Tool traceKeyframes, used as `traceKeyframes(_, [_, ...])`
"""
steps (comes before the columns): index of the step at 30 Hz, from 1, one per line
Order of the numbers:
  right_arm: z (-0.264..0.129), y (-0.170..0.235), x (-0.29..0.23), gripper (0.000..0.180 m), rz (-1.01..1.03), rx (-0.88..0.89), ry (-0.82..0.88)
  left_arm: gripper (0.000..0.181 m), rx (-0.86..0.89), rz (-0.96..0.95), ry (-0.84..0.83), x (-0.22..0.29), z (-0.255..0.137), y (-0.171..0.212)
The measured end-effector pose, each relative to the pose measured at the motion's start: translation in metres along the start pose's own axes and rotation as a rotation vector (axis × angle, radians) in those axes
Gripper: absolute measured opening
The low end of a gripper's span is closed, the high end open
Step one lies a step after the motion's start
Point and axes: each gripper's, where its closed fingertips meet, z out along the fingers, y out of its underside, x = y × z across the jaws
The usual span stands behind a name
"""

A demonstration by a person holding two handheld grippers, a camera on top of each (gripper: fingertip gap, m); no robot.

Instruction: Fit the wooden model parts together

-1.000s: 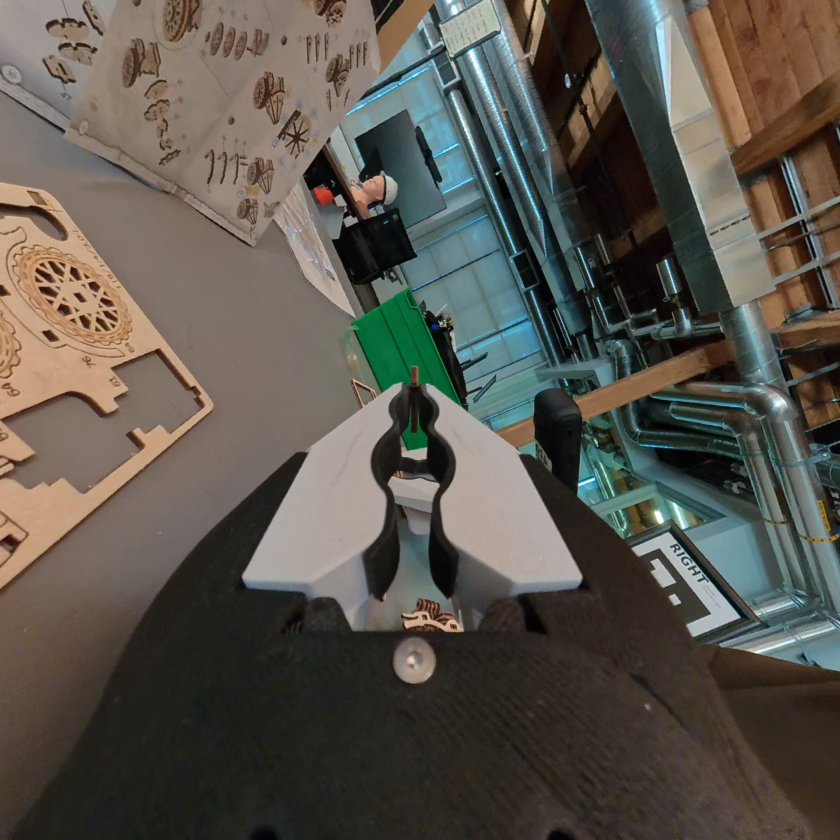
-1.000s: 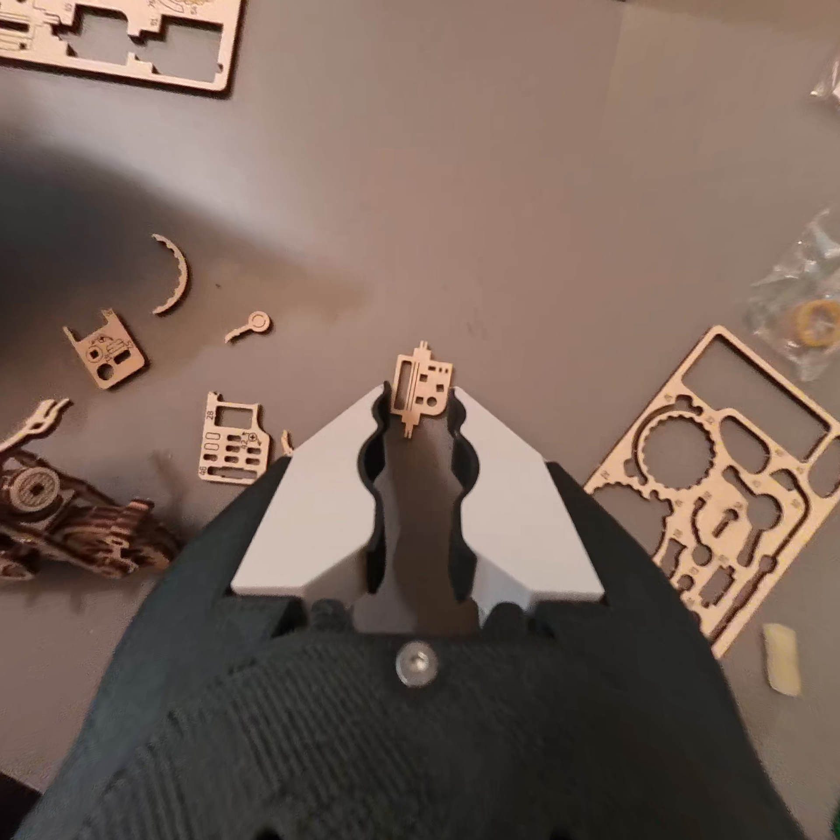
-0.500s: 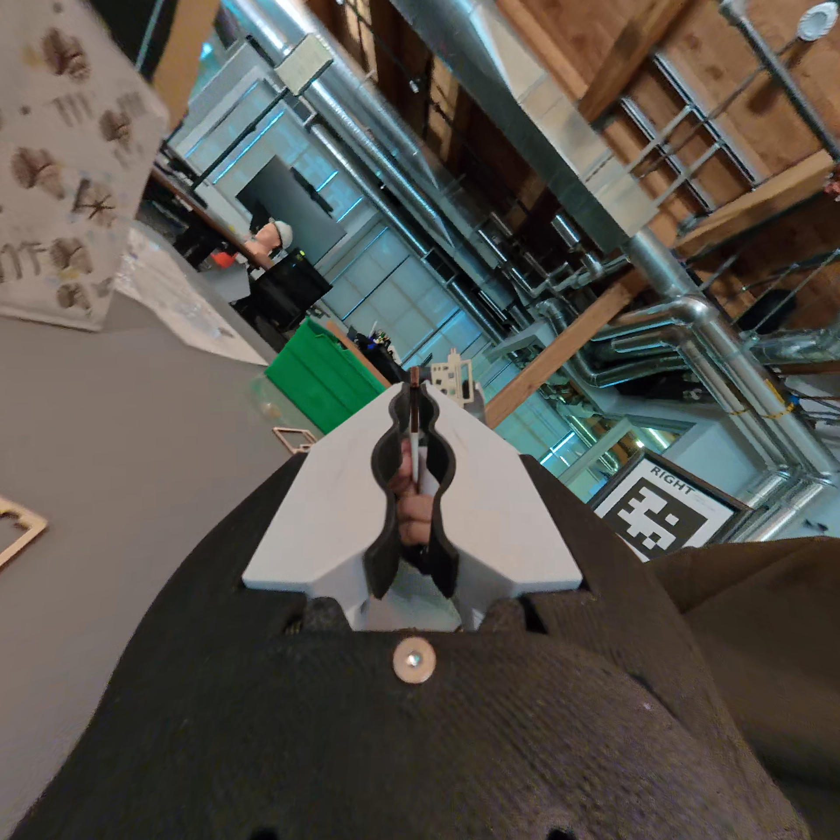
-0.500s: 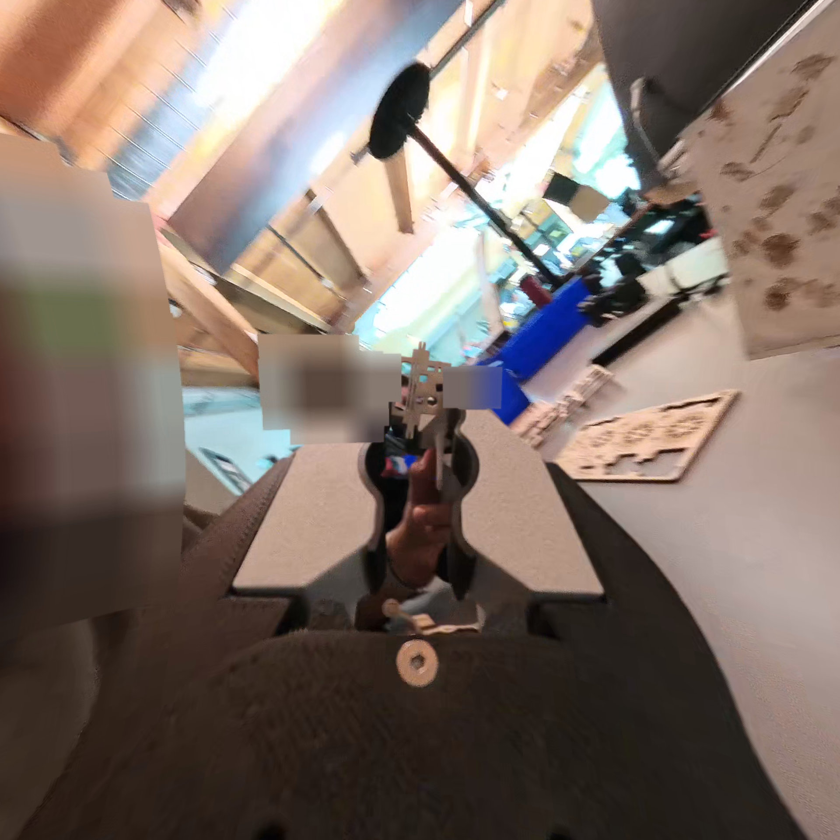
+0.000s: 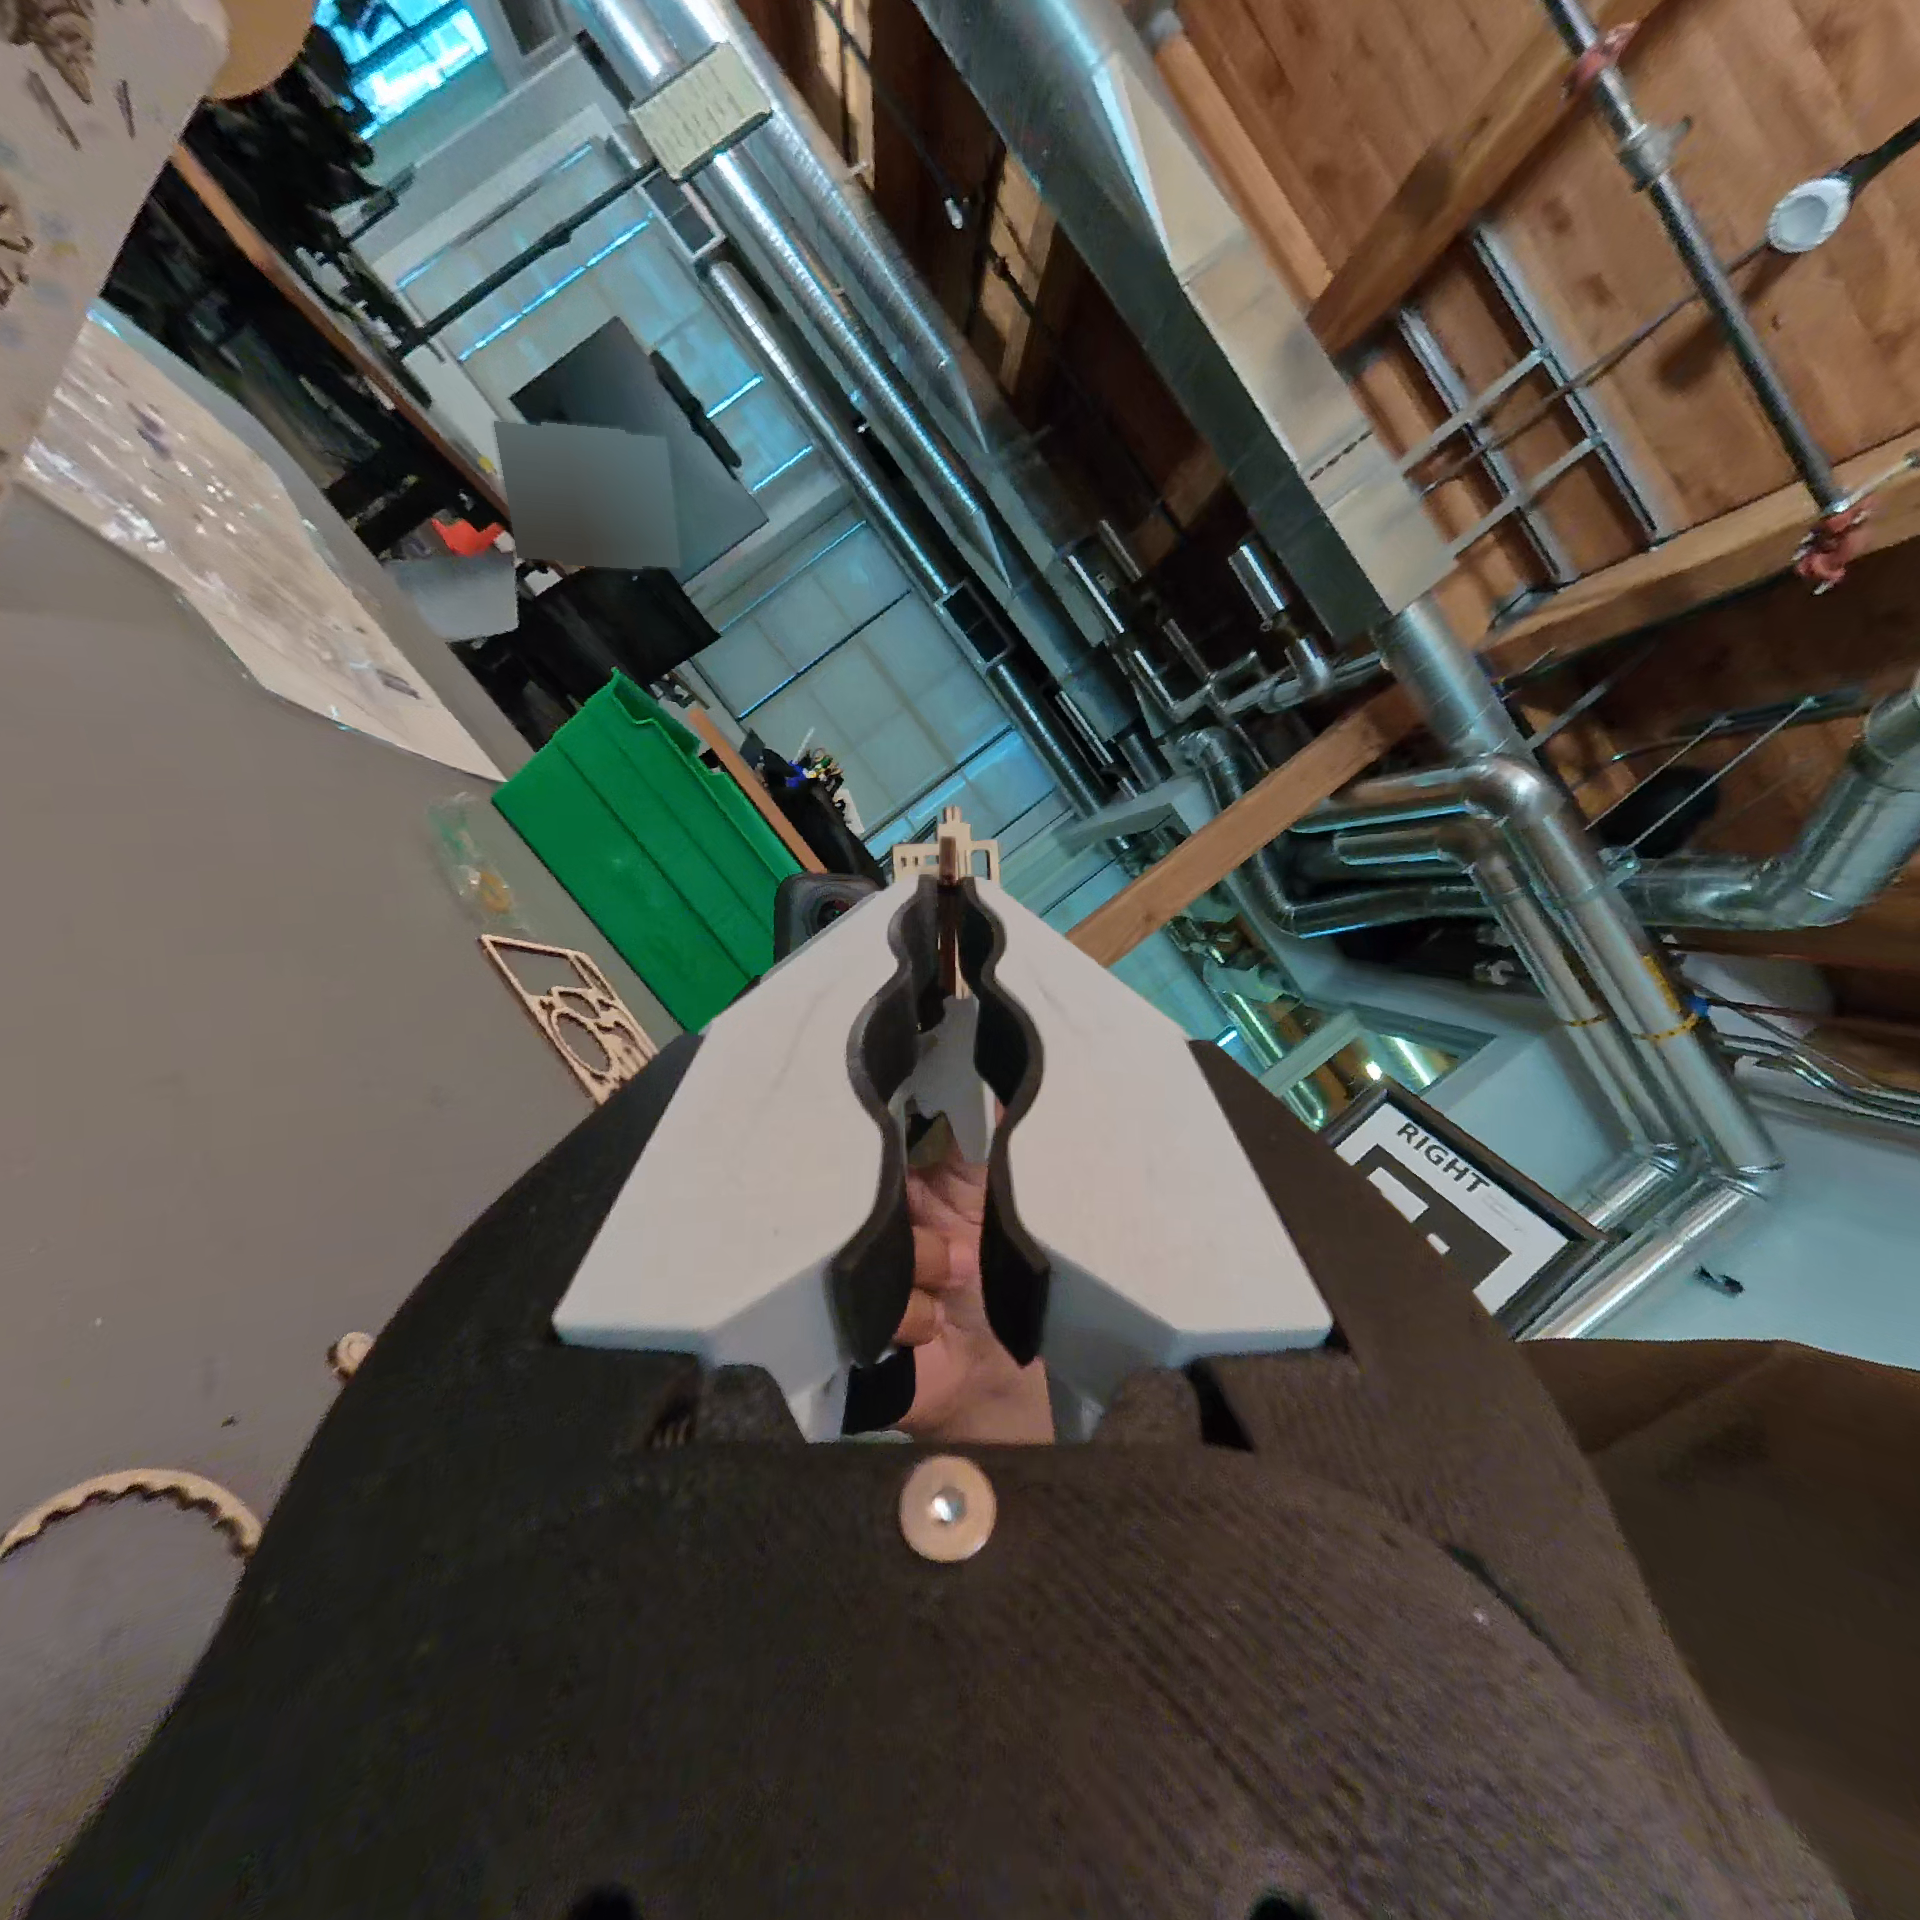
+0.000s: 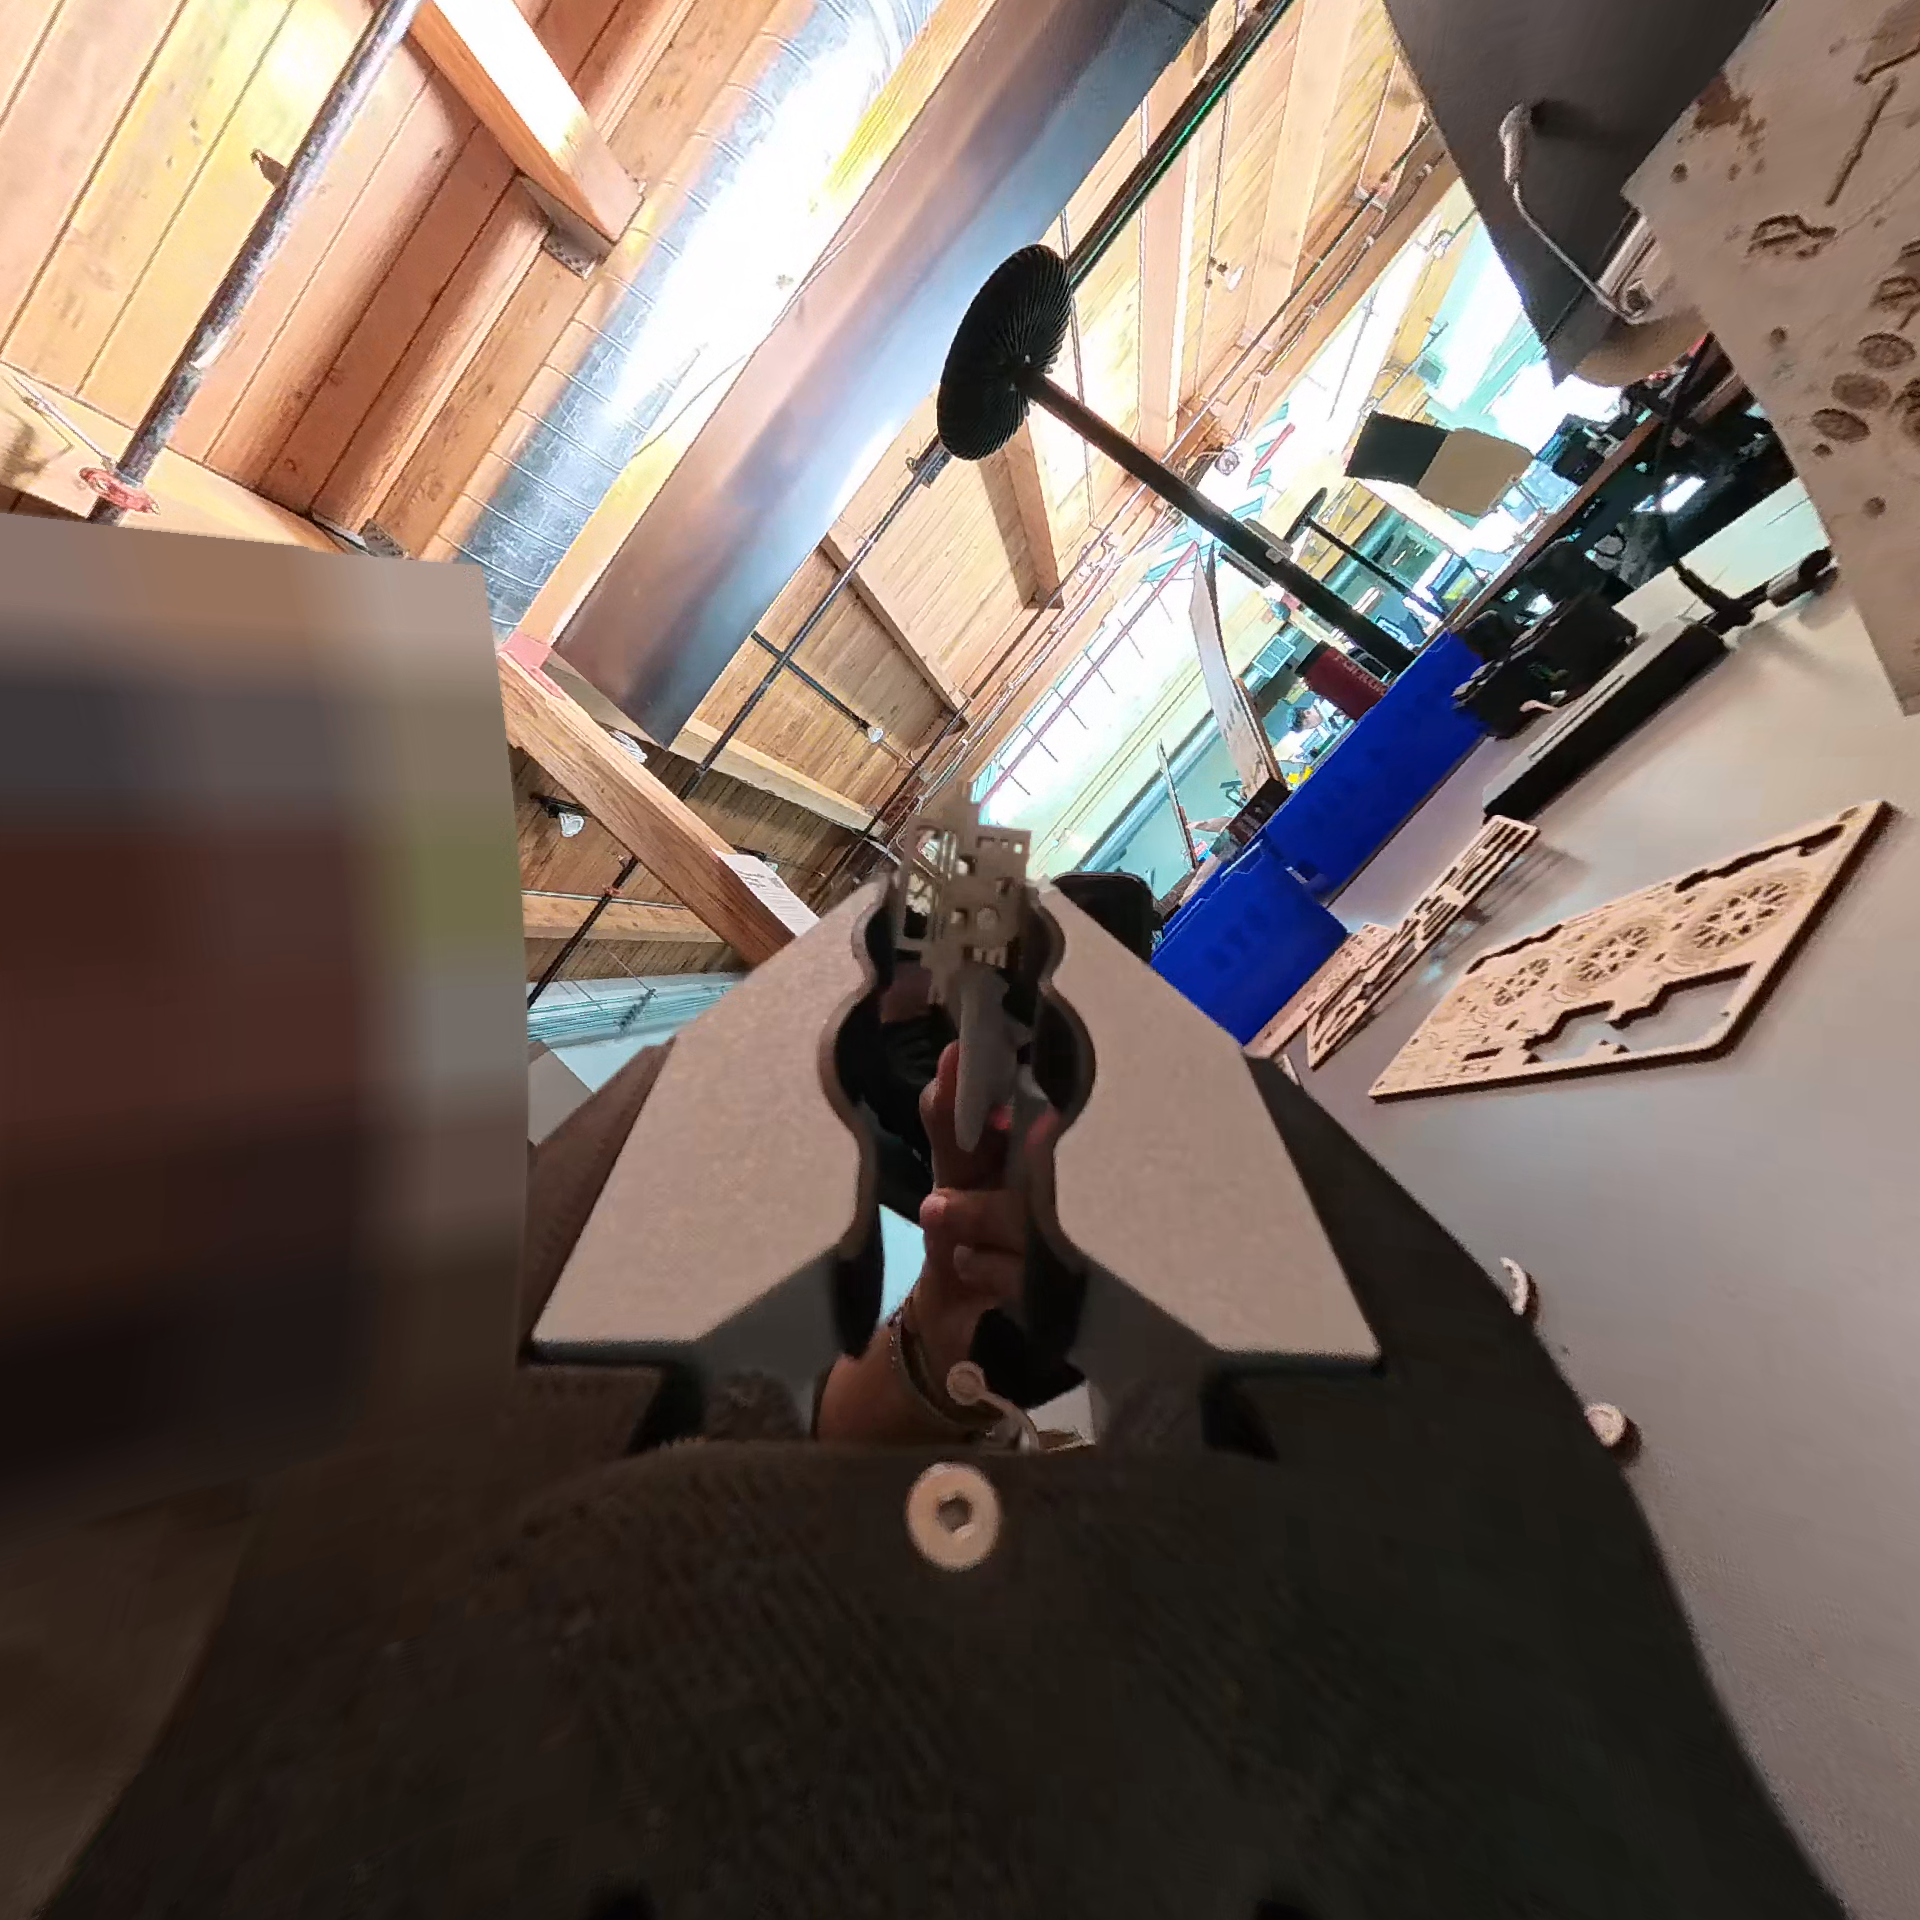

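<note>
Both grippers are lifted off the grey table (image 5: 208, 1039) and face each other. The left gripper (image 5: 947, 883) is pressed together on a thin wooden piece (image 5: 948, 940), seen edge-on. The right gripper (image 6: 961, 904) pinches a flat wooden part with holes (image 6: 966, 894). The two parts sit very close, maybe touching. A green bin (image 5: 634, 842) stands far left.

table (image 5: 208, 987): matt grey | fret sheet (image 6: 1621, 987): pale raw plywood | ducts (image 5: 1195, 343): dull metal, seemingly
</note>
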Motion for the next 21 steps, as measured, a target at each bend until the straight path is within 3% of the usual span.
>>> traceKeyframes(21, [-0.0013, -0.0029, 0.0031, 0.022, -0.066, 0.005, 0.070, 0.001, 0.009, -0.038, -0.015, 0.0000, 0.0018, 0.0023])
